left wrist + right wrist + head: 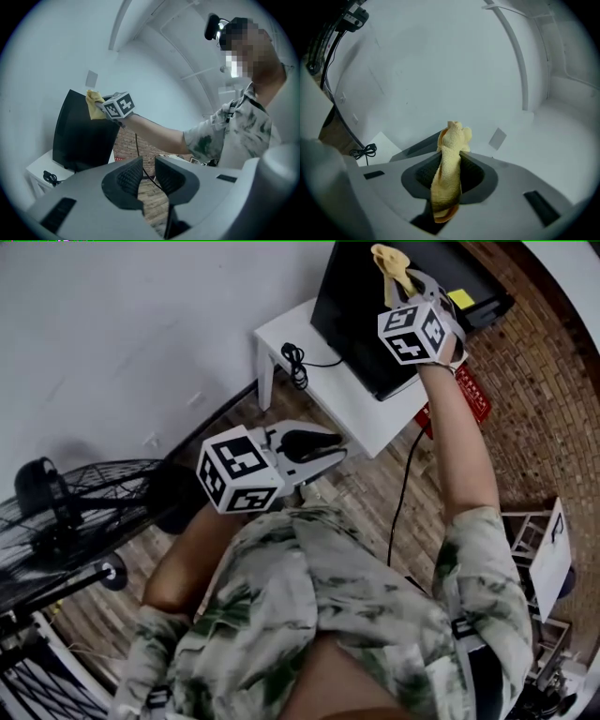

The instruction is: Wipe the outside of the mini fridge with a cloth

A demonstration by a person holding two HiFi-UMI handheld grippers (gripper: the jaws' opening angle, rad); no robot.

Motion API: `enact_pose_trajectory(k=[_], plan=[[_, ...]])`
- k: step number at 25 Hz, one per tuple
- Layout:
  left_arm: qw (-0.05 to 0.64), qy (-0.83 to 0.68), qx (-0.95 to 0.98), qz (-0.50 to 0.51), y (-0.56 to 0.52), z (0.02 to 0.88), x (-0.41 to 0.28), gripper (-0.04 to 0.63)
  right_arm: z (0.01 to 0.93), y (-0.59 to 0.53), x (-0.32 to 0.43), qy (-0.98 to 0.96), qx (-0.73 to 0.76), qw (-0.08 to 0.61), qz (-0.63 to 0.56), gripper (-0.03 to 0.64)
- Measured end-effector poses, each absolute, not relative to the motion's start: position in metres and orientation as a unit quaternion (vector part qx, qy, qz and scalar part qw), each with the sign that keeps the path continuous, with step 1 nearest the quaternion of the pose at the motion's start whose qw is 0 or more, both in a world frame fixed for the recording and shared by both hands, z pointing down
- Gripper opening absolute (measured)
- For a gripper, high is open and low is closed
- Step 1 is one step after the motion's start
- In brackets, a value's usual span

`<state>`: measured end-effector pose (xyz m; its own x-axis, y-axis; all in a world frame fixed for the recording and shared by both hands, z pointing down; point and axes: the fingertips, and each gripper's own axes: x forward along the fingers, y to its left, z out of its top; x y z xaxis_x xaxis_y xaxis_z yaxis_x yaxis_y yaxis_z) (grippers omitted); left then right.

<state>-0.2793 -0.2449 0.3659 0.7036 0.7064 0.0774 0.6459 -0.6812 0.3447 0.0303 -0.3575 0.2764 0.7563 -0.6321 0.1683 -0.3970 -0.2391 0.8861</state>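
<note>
Pinching yellow cloth (452, 140) tight in right gripper (449, 171), up at top of black fridge (366, 315) on white surface (352, 413). Holding left gripper (148, 173) low, away from fridge, slightly open, nothing inside

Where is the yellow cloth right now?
The yellow cloth is pinched in the right gripper, at the top of the head view, up by the black mini fridge that stands on the white table.

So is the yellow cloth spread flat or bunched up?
Bunched up: the yellow cloth is squeezed into a narrow wad in the right gripper.
</note>
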Motion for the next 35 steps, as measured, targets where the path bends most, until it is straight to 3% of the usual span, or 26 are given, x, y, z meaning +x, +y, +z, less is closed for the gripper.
enact_pose_trajectory(k=[35], plan=[[0.174,0.305,0.928,0.126,-0.274,0.388,-0.258,0.071,0.538,-0.388,0.074,-0.360,0.678,0.639,0.048,0.098]])
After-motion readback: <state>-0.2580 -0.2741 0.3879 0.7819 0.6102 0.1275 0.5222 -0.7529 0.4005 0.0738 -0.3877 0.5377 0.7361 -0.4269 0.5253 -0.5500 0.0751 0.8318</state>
